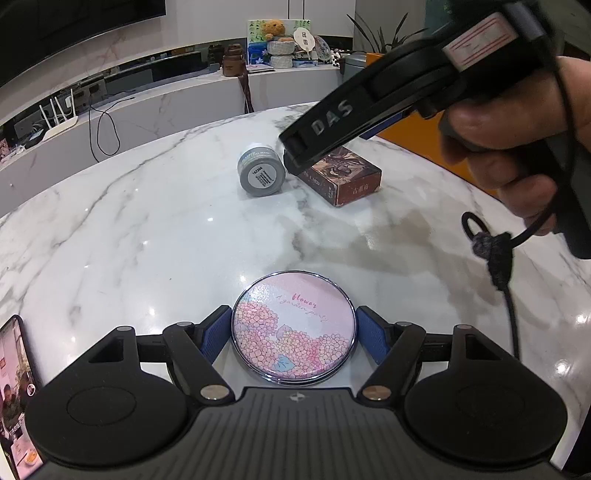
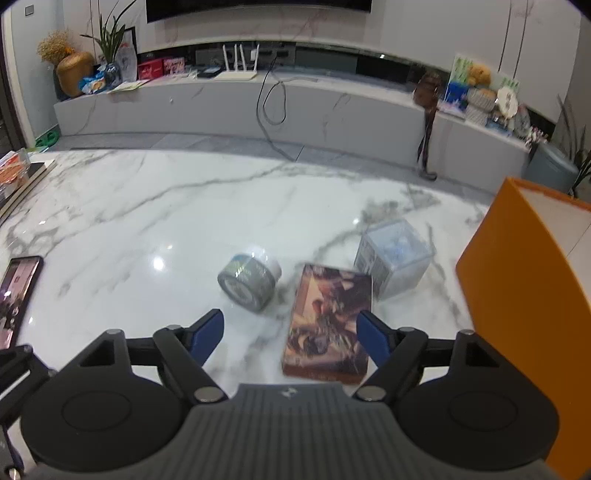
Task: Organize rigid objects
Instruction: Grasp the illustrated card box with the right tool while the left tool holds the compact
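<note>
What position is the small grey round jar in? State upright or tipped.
Tipped: the small grey round jar lies on its side on the white marble table, labelled flat end facing sideways.

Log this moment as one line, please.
left gripper: fingers flank floral round tin | right gripper: open above brown card box | grey jar: on side

Home living room: white marble table (image 2: 147, 206) in the foreground, long marble media console (image 2: 295, 107) across the top beneath a wall-mounted TV (image 2: 258, 5), with router (image 2: 236, 74), potted plants (image 2: 110, 40) and teddy bear (image 1: 273, 29).
</note>
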Demonstrator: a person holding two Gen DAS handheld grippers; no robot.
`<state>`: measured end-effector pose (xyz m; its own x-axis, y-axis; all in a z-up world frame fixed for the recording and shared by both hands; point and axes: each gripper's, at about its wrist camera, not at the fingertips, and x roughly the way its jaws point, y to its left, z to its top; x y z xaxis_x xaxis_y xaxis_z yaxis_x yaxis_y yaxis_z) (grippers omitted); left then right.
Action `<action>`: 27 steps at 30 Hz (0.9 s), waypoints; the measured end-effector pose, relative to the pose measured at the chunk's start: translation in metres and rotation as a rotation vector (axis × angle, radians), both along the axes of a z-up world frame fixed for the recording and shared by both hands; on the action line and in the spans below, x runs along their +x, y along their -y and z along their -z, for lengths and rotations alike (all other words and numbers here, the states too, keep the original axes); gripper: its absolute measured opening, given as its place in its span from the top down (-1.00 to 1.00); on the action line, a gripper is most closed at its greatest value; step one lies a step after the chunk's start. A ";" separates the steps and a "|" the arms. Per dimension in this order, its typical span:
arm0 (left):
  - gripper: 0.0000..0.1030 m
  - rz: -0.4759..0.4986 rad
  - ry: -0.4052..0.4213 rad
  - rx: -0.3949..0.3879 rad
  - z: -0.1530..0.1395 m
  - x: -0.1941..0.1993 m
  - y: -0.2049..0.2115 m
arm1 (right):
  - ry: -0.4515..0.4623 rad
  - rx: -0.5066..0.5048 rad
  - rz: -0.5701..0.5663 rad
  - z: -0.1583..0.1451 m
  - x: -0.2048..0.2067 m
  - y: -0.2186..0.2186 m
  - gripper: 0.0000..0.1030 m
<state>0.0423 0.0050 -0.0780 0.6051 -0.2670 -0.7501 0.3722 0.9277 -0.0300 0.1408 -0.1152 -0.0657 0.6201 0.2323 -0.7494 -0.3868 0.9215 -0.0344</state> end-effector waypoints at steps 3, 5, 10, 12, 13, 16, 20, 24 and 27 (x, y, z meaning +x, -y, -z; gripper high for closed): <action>-0.64 0.004 0.002 -0.001 0.001 -0.001 -0.001 | 0.019 -0.064 0.020 0.006 0.004 -0.007 -0.55; -0.64 0.008 0.003 -0.002 0.002 -0.001 -0.002 | 0.006 -0.088 0.033 0.013 0.010 -0.006 -0.55; -0.64 0.011 0.007 -0.004 0.003 -0.001 -0.004 | 0.005 -0.117 0.026 0.025 0.021 -0.001 -0.55; -0.64 0.011 0.012 -0.005 0.003 -0.002 -0.004 | 0.003 -0.107 0.018 0.028 0.026 0.002 -0.54; -0.65 0.010 0.015 -0.007 0.003 -0.002 -0.004 | -0.008 -0.098 0.021 0.031 0.029 0.004 -0.52; -0.65 0.009 0.022 -0.008 0.004 -0.004 -0.003 | -0.061 -0.058 0.034 0.038 0.038 0.011 -0.19; -0.65 0.004 0.019 -0.006 0.003 -0.005 -0.003 | -0.090 -0.039 0.007 0.038 0.037 0.014 -0.17; -0.65 0.001 0.014 -0.005 0.002 -0.005 -0.003 | -0.131 -0.044 -0.051 0.035 0.025 0.013 -0.17; -0.67 0.001 0.017 -0.005 0.002 -0.005 -0.003 | -0.155 -0.057 -0.138 0.033 0.006 0.011 -0.16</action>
